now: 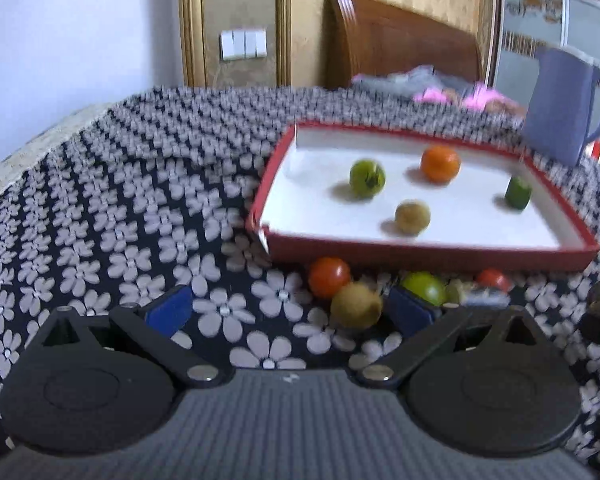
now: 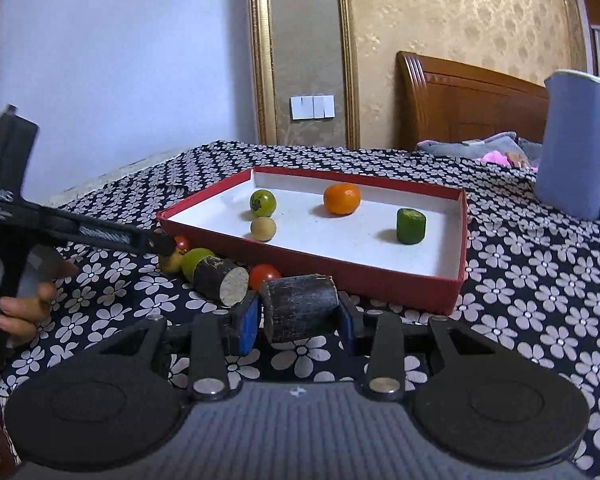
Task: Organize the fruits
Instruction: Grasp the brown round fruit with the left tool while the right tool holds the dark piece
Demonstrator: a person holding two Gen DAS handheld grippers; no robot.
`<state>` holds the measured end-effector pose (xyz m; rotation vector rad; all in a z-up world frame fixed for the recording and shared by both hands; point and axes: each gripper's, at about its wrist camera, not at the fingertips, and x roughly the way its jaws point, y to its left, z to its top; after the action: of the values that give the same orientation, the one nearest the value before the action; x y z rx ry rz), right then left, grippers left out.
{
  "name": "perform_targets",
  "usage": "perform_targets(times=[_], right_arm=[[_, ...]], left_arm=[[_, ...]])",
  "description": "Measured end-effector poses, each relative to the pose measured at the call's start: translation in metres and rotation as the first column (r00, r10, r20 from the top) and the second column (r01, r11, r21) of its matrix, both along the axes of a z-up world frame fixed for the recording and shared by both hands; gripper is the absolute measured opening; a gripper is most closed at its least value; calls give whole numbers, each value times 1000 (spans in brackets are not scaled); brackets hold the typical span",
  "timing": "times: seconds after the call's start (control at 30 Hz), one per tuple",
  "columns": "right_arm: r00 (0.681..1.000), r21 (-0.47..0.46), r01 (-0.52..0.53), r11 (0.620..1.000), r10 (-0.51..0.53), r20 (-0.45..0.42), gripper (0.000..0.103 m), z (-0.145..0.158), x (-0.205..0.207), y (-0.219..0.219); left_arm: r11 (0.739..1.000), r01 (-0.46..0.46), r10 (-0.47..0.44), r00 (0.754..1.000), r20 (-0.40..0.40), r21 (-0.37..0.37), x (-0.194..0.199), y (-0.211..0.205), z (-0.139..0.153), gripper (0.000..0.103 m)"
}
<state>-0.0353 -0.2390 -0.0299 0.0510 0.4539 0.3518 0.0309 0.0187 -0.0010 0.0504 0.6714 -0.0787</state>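
right tongs (image 2: pixel 298 314): pinching a dark stubby cylinder (image 2: pixel 300 306), held just above the flowered bench (image 2: pixel 520 280)
left tongs (image 1: pixel 290 312): spread wide, nothing between the pads, a tan round fruit (image 1: pixel 356 306) right in front
loose pile: second dark cylinder (image 2: pixel 222 282), red tomato (image 2: pixel 264 274) and green fruit (image 2: pixel 194 260), all bunched against the box's near wall
red box (image 2: pixel 364 276): holds an orange (image 2: pixel 342 199), green tomato (image 2: pixel 263 203), tan ball (image 2: pixel 263 229) and green cylinder (image 2: pixel 411 226), well apart
far right: blue jug (image 2: pixel 572 144)

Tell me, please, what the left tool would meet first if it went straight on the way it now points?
Probably the brownish fruit lying on the cloth just ahead of the open left tool, with the red tomato and the red tray behind it; depth is unclear.
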Motion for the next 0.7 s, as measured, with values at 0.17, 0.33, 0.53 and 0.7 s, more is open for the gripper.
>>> perform_targets(times=[0.17, 0.33, 0.53, 0.7], right_arm=[[1000, 12, -6, 1000, 6, 8, 39, -2, -2, 3], [1000, 29, -8, 1000, 8, 19, 39, -1, -6, 3], [1000, 37, -3, 999, 2, 13, 39, -3, -5, 5], [1000, 40, 1, 999, -1, 5, 39, -5, -4, 4]], left_arm=[[1000, -27, 27, 1000, -8, 1, -9, 18, -3, 103], [981, -179, 171, 981, 96, 76, -22, 49, 8, 103], [998, -2, -3, 997, 82, 60, -20, 42, 10, 103], [988, 63, -75, 994, 85, 144, -9, 18, 1, 88]])
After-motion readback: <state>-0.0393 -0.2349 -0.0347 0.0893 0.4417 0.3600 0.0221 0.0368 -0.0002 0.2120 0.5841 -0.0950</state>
